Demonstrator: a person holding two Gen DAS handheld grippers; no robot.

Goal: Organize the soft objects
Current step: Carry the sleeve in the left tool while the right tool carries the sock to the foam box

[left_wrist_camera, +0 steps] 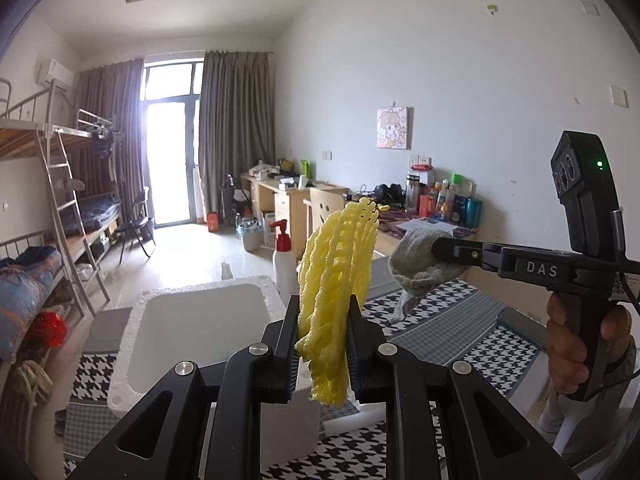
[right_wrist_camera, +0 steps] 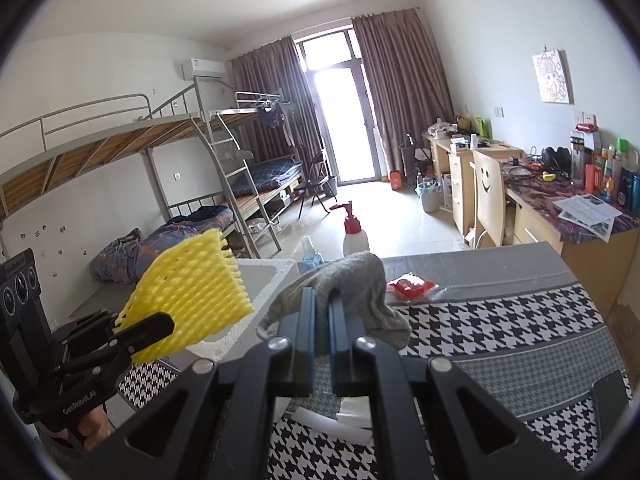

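Above the checked table (left_wrist_camera: pixel 452 320) I hold both grippers raised, each tipped slightly downward and pointing into the room toward the window.

My left gripper (left_wrist_camera: pixel 322 344) is clamped on the yellow foam net (left_wrist_camera: pixel 340 276). In the left wrist view its two black fingers (left_wrist_camera: pixel 286 344) pinch the net near its lower end, so the net stands upright, rising toward 12 o'clock from the jaws, with a short tail hanging below them. In the right wrist view the same net (right_wrist_camera: pixel 192 296) fans out toward 1 o'clock from the left gripper (right_wrist_camera: pixel 148 330), and part of my left hand (right_wrist_camera: pixel 94 432) shows at the handle, low at 7 o'clock.

My right gripper (right_wrist_camera: pixel 322 336) is pressed together on the grey sock (right_wrist_camera: pixel 344 280). The sock bunches over the fingertips and droops to either side of them. From the left wrist view, the right gripper (left_wrist_camera: pixel 438 250) comes in from 3 o'clock, held nearly level, with the sock (left_wrist_camera: pixel 420 272) at its tip and a loose end dangling toward the table. My right hand (left_wrist_camera: pixel 576 344) wraps the handle at 4 o'clock.

The white foam box (left_wrist_camera: pixel 200 328) sits on the table just beyond the left gripper, at 10 o'clock from it, open at the top. The net is just beside the box's near right corner, above the rim. A pump bottle (left_wrist_camera: pixel 285 264) stands behind the box. A red packet (right_wrist_camera: pixel 410 286) lies on the table at 1 o'clock from the sock.
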